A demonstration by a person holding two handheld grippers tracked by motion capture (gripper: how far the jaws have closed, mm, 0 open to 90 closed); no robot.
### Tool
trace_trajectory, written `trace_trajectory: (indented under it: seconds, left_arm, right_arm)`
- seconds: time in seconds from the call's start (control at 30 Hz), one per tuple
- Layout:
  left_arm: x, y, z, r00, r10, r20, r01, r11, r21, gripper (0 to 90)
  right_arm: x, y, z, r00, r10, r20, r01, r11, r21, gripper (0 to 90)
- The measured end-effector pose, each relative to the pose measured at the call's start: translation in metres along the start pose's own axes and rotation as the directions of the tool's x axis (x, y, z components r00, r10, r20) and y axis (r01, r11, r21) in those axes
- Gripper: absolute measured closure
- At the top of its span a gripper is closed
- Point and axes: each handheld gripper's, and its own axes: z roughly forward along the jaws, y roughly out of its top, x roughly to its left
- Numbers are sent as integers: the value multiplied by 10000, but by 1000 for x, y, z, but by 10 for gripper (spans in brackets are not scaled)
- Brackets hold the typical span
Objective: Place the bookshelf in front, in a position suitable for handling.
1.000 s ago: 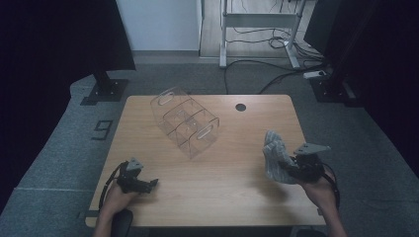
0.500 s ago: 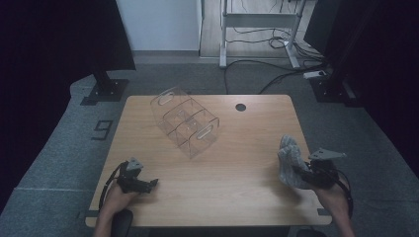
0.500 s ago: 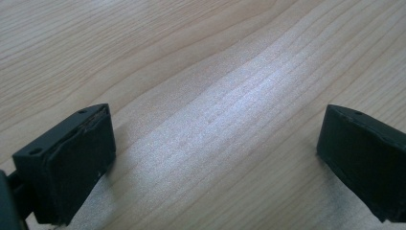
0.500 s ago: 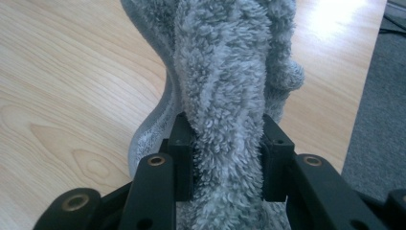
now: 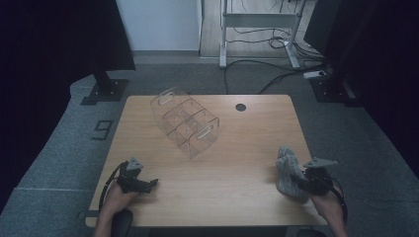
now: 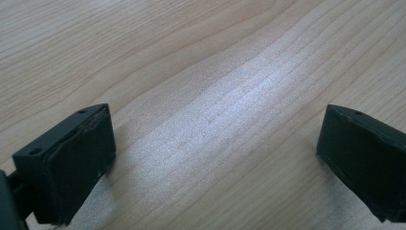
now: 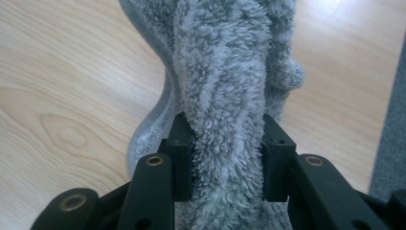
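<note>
a: what gets cut off? the grey fuzzy cloth [image 7: 225, 96] runs out past the top and bottom edges of the right gripper view, so its full shape can't be told there.

b: and the left gripper [image 6: 215, 158]: its two jaws are cropped by the bottom edge and right edge of its own view.

a: in the high view the clear divided box [image 5: 187, 122] is too faint to tell whether anything lies in its compartments.

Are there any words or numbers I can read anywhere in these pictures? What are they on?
"9": one big dark numeral on the grey floor mat, left of the wooden table.
No other text is readable: none on the clear divided box, the fluffy grey cloth or either gripper.
</note>
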Motion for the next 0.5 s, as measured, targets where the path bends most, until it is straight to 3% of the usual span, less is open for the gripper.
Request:
trace_trajectory:
  seconds: [0.13, 0.3, 0.5]
  left_arm:
    - [0, 0, 0, 10000, 0, 5, 0, 10000, 7, 0]
    - [0, 0, 0, 10000, 0, 4, 0, 10000, 8, 0]
    - [0, 0, 0, 10000, 0, -4, 0, 10000, -8, 0]
  right_arm:
    - [-1, -10, 12, 9998, 163, -112, -159, 9994, 291, 601]
    - [-2, -10, 11, 9997, 235, -33, -234, 9995, 209, 573]
    - [-2, -9, 7, 9993, 348, 126, -347, 9994, -89, 387]
